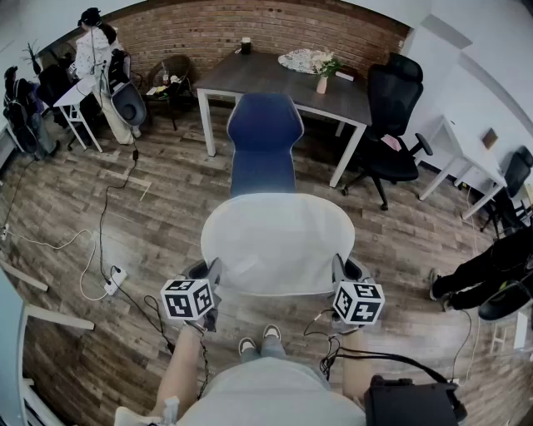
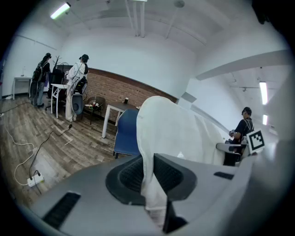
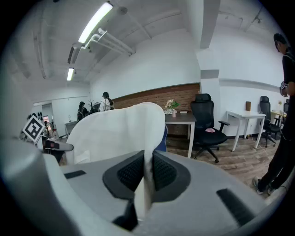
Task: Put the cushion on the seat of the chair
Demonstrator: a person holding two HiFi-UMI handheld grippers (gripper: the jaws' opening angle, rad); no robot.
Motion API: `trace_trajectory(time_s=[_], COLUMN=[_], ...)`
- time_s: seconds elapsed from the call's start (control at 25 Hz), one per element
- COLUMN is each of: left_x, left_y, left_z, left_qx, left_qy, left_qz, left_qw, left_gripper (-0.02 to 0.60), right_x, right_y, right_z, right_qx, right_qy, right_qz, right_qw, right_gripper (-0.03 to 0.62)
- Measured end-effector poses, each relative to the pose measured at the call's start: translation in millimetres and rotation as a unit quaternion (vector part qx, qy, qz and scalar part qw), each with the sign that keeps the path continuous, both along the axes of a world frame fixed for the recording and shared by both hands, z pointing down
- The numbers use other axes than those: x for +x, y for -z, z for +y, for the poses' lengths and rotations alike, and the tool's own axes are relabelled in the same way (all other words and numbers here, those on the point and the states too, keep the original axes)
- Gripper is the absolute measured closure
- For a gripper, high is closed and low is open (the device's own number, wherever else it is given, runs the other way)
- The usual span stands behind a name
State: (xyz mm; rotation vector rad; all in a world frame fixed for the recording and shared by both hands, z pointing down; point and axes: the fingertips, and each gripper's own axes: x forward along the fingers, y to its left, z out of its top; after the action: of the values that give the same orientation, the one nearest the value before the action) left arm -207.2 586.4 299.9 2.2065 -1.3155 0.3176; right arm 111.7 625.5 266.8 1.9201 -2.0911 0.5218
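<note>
Cushion [image 1: 277, 241] spread flat, long axis left-right

No legible text, it seems.

Grey table [image 1: 262, 76] near brick wall [image 1: 250, 25], flower vase [image 1: 321, 83] on it; black office chair [image 1: 393, 100] beside.

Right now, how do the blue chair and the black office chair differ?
The blue chair has no armrests; the black office chair has two, plus a star base. The blue chair's seat looks bare; a pink thing lies on the black office chair's seat. The blue chair stands at the table's long side, the black office chair at its end. Both stand on the wood floor.
</note>
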Motion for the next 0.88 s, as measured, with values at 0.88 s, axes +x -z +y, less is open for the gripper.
trace_trajectory(time_s=[0.88], left_x=[38], left_y=[-8], left_z=[-33], left_qx=[-0.015], left_qy=[0.005], left_qz=[-0.005], left_qw=[0.9999], left_gripper=[0.534], right_x=[39], right_y=[-12], right_z=[-37], right_qx=[-0.011], right_qy=[0.016], right_qz=[-0.051], right_qw=[0.998], right_gripper=[0.546])
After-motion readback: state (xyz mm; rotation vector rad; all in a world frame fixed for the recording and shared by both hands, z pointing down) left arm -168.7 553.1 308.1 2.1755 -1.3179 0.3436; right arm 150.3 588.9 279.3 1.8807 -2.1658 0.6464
